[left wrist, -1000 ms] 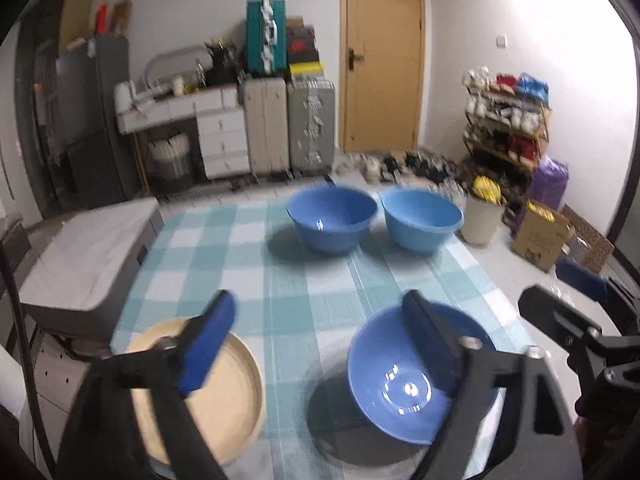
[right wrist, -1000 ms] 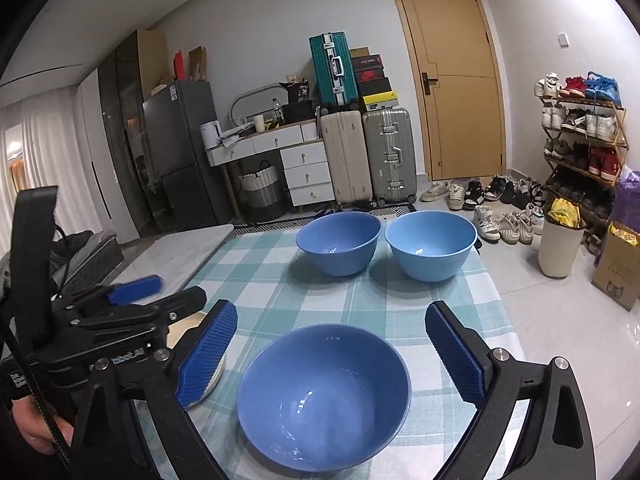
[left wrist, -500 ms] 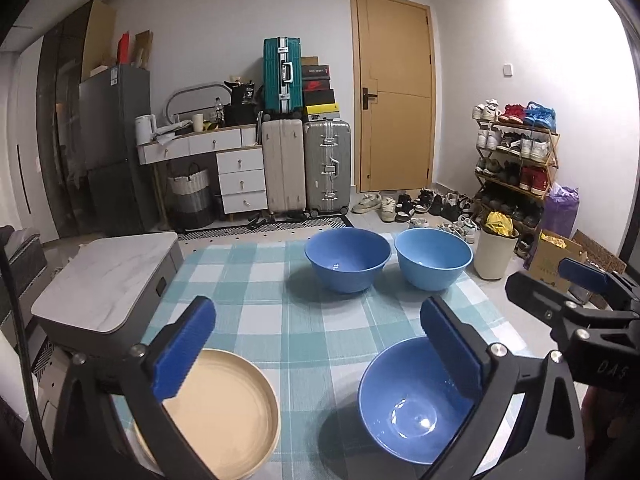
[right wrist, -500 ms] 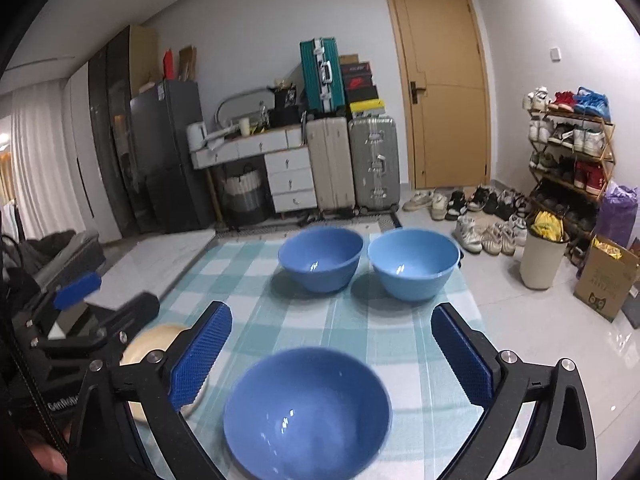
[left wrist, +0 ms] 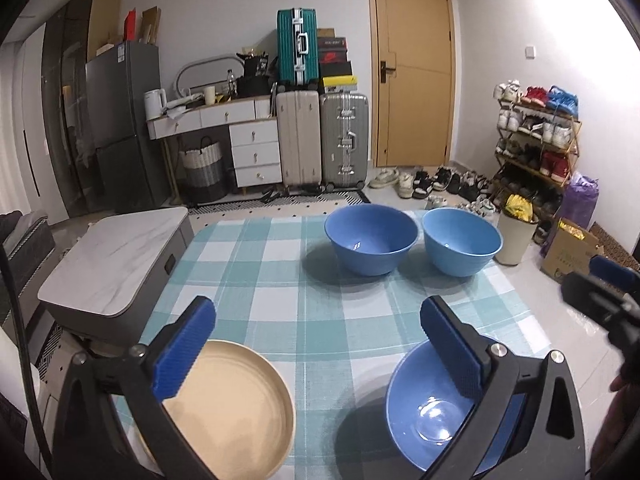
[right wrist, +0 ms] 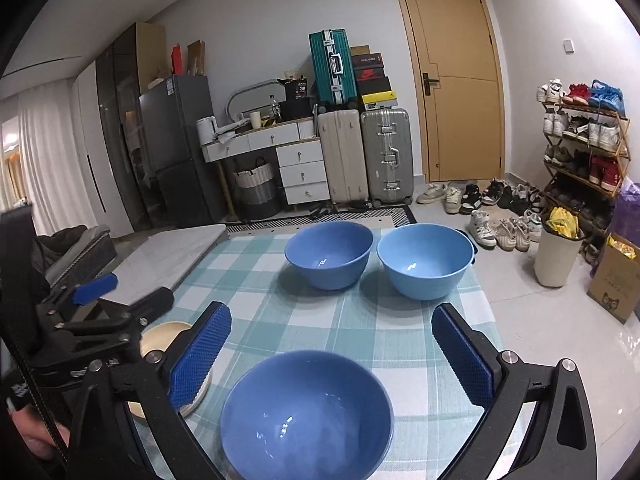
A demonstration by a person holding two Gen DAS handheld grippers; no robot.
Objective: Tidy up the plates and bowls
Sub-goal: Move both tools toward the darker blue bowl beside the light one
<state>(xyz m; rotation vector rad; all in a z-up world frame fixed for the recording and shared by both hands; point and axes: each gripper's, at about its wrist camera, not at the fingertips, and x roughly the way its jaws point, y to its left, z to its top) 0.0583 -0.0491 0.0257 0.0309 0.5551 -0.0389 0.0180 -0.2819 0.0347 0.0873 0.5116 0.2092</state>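
Three blue bowls and a beige plate sit on a checked tablecloth. Two bowls stand side by side at the far edge: a darker one and a lighter one. The third bowl is near the front right. The beige plate is at the front left. My left gripper is open and empty above the front of the table, between plate and near bowl. My right gripper is open and empty, straddling the near bowl from above.
A grey marble-topped cabinet stands left of the table. A white bin and a cardboard box are on the floor to the right. Suitcases, drawers, a fridge and a shoe rack line the far walls.
Both grippers have drawn back and tilted up, so more of the room shows. The left one has shifted a little left. The bowls and the plate have not moved.
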